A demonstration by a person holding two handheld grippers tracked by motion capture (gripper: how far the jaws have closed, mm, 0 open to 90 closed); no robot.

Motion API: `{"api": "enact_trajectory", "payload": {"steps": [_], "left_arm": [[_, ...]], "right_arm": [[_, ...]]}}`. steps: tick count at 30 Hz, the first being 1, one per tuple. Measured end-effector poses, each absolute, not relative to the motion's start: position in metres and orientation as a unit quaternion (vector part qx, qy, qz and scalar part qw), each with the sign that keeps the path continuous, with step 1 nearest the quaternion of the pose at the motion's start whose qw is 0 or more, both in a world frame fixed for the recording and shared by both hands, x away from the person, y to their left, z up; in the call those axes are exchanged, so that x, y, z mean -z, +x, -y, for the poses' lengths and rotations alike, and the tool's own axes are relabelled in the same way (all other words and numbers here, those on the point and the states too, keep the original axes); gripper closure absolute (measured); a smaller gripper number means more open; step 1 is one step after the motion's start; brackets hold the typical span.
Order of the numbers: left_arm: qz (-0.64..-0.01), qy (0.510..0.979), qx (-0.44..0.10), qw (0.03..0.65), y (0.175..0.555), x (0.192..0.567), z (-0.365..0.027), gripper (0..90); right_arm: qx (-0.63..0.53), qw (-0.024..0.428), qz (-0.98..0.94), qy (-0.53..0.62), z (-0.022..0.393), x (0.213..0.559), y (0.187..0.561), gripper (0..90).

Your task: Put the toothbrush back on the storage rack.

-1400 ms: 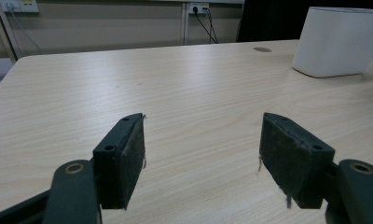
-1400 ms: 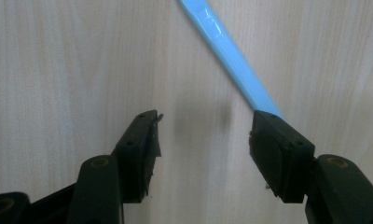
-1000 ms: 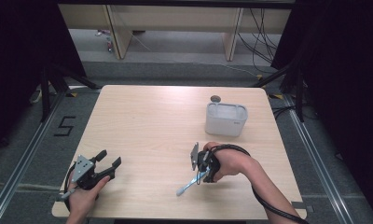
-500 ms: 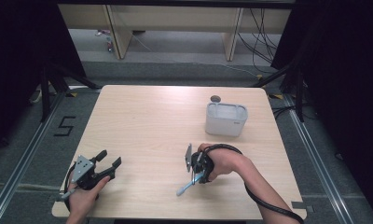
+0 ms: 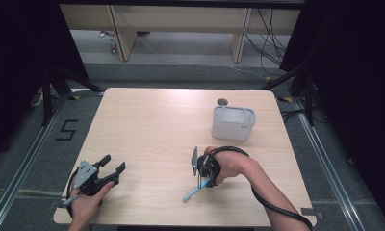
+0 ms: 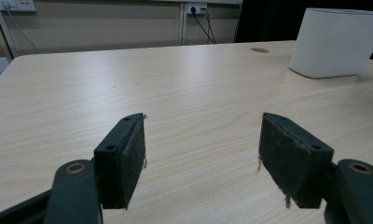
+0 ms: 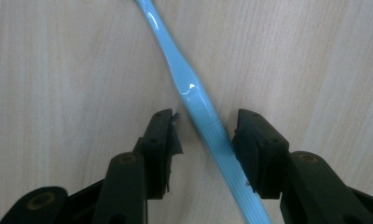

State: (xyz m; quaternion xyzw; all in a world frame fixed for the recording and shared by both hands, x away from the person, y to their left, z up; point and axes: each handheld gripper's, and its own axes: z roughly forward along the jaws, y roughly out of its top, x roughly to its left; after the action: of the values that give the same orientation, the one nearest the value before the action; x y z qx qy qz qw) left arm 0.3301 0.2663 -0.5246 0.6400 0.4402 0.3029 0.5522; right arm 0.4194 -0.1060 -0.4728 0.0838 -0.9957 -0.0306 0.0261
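Observation:
A light blue toothbrush [image 7: 194,95] lies flat on the wooden table [image 5: 152,125], its free end [image 5: 191,193] pointing to the front left. My right gripper [image 7: 205,133] points straight down over its ribbed handle. The jaws have just been closing and stand one on each side of the handle. The left pad is still clear of it and the right pad sits right beside it. In the high view the right gripper [image 5: 204,179] is at the front centre-right. My left gripper [image 5: 113,163] rests at the front left, open and with nothing between its pads [image 6: 124,158].
A white rectangular container [image 5: 233,122] stands at the back right, seen too from the left gripper view as a white box [image 6: 336,42]. A small dark disc [image 5: 223,101] lies just behind it. A black cable loops around the right wrist.
The right hand has shifted slightly left over the blue toothbrush. The left hand and its gripper have not moved.

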Motion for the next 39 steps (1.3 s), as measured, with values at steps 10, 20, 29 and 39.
{"api": "enact_trajectory", "payload": {"steps": [10,20,29,39], "left_arm": [[-0.439,0.641,-0.303,0.551,0.33,0.525,-0.266,31.2],[-0.439,0.641,-0.303,0.552,0.33,0.525,-0.266,31.3],[-0.437,0.641,-0.303,0.553,0.33,0.525,-0.266,31.3],[-0.438,0.642,-0.303,0.551,0.33,0.525,-0.266,31.3]], "right_arm": [[0.025,0.035,0.997,0.072,0.107,0.474,0.42,64.0],[0.012,0.014,0.997,0.075,0.105,0.474,0.415,72.1],[0.022,-0.003,0.997,0.076,0.106,0.476,0.412,78.7],[0.043,-0.004,0.999,0.026,0.112,0.466,0.412,78.8]]}}
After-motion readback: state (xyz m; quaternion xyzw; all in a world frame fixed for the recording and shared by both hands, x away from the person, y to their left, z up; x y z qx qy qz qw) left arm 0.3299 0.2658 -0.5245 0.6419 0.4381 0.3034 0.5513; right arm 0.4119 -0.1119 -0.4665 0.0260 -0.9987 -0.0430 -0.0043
